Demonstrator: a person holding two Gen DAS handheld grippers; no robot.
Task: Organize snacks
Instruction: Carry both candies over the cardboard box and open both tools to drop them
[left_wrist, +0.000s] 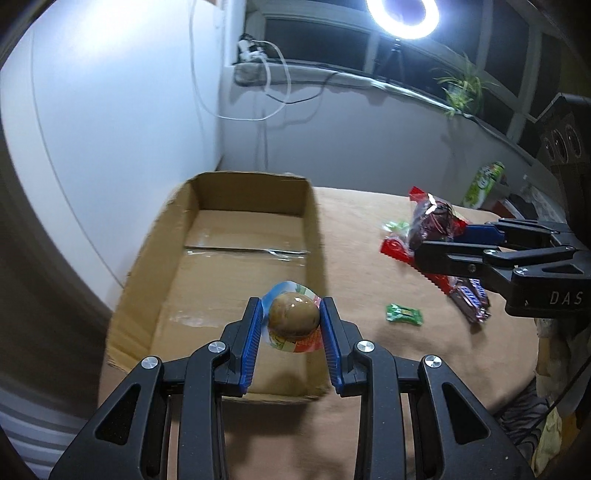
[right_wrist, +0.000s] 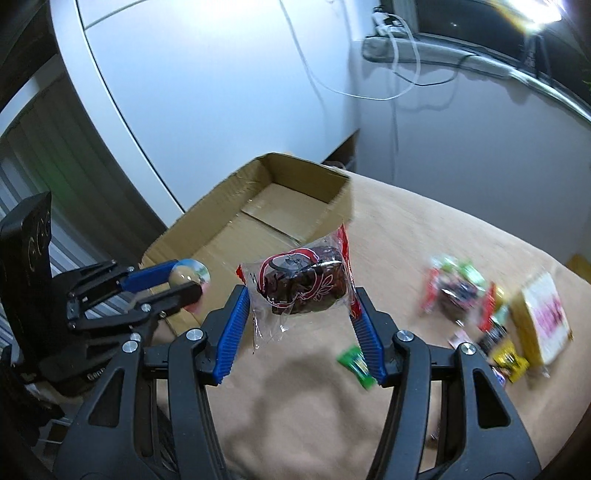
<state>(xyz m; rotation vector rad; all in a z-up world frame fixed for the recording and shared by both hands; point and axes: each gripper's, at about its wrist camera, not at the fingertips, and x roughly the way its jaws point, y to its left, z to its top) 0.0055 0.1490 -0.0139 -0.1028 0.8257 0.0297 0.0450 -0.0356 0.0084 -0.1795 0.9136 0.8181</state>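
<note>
- The left gripper (left_wrist: 291, 317) has its blue ribbed jaws closed partway on a small glossy brown egg-shaped snack in a clear dome pack with a printed card rim (left_wrist: 293, 319), held in the air over the near end of the open, shallow brown cardboard box (left_wrist: 147, 280).
- That dome looks hard and slick. I'd judge it light but apt to squirt out of a side pinch, so a grip across its widest part, as now, seems safest.
- The right gripper (right_wrist: 301, 295) holds its jaws about half open around a crinkly clear plastic bag with red print and dark, lumpy dried fruit inside (right_wrist: 303, 284), lifted just beside the box's right wall.
- The bag seems soft and yielding; the film could slip or crumple, so squeezing the bulky middle is better than the loose edges.
- The box floor shows bare cardboard with a strip of shiny tape.
- On the tan cloth-covered tabletop (left_wrist: 369, 350) remain a small green foil-wrapped sweet (left_wrist: 403, 314), a brown chocolate bar wrapper (left_wrist: 469, 295) and, blurred at the right, a heap of mixed packets (right_wrist: 491, 314).
</note>
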